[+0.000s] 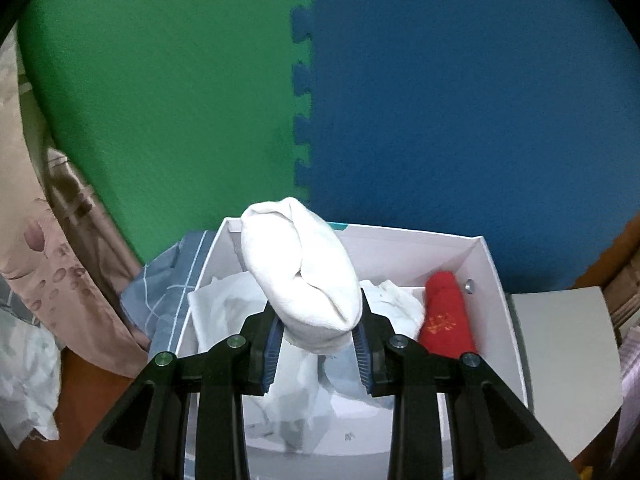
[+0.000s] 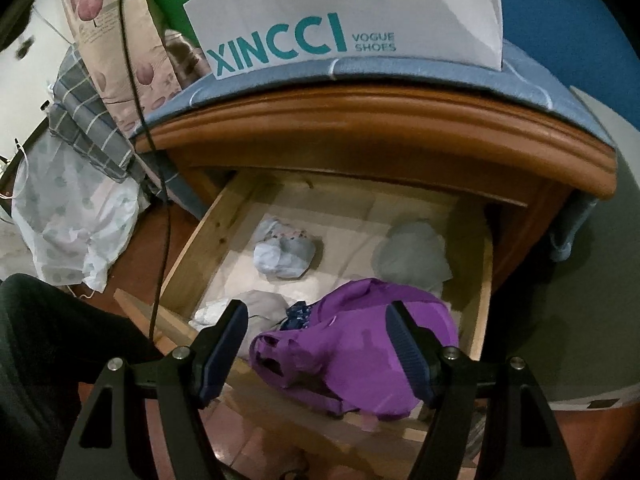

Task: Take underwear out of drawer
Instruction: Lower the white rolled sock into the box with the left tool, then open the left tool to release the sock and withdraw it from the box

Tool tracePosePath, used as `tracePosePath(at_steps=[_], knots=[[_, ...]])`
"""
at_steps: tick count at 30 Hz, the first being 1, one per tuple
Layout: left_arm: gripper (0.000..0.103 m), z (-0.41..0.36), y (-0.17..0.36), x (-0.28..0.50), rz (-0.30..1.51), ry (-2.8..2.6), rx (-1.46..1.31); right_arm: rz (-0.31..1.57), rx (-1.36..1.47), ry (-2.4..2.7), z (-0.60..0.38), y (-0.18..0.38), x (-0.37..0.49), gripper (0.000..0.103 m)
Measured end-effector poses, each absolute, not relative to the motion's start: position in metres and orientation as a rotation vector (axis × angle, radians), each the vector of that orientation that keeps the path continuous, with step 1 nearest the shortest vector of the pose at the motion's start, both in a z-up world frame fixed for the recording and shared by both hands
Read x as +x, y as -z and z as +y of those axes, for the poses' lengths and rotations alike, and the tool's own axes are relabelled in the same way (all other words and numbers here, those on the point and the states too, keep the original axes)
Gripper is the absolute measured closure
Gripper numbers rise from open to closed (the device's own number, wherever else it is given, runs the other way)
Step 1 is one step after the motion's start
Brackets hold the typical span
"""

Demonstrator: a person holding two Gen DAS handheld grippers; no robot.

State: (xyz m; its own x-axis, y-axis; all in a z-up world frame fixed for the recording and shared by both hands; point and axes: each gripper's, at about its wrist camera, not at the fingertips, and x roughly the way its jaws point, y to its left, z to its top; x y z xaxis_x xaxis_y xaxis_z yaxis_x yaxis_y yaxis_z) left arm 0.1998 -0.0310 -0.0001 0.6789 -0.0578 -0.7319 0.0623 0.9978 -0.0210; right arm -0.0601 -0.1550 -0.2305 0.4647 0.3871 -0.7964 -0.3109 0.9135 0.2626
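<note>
My left gripper [image 1: 318,340] is shut on a rolled white piece of underwear [image 1: 300,268], held above an open white shoe box [image 1: 496,288]. Inside the box lie white crumpled garments [image 1: 224,304] and a red rolled one [image 1: 446,320]. In the right wrist view the wooden drawer [image 2: 200,240] stands pulled out. It holds a purple garment [image 2: 352,348], a light blue bundle [image 2: 284,252], a grey one [image 2: 412,256] and a pale one [image 2: 240,308]. My right gripper [image 2: 316,340] is open above the purple garment, its fingers on either side of it and apart from it.
Green [image 1: 168,92] and blue foam mats [image 1: 460,100] cover the wall behind the box. Folded bedding [image 1: 52,240] and a plaid cloth [image 2: 88,128] lie at the left. The shoe box front [image 2: 340,20] sits on the blue mattress above the drawer. A black cable [image 2: 160,208] hangs at the left.
</note>
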Motion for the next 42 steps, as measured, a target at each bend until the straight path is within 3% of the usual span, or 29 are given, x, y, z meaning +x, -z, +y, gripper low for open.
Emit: tracePosePath(at_steps=[16, 42], knots=[[0.075, -0.049, 0.054, 0.261, 0.967, -0.008, 0.006, 1.025, 0.140, -0.476, -0.155, 0.231, -0.063, 0.030], [0.075, -0.051, 0.075, 0.286, 1.035, -0.040, 0.028, 1.048, 0.141, -0.495, -0.155, 0.236, -0.065, 0.030]])
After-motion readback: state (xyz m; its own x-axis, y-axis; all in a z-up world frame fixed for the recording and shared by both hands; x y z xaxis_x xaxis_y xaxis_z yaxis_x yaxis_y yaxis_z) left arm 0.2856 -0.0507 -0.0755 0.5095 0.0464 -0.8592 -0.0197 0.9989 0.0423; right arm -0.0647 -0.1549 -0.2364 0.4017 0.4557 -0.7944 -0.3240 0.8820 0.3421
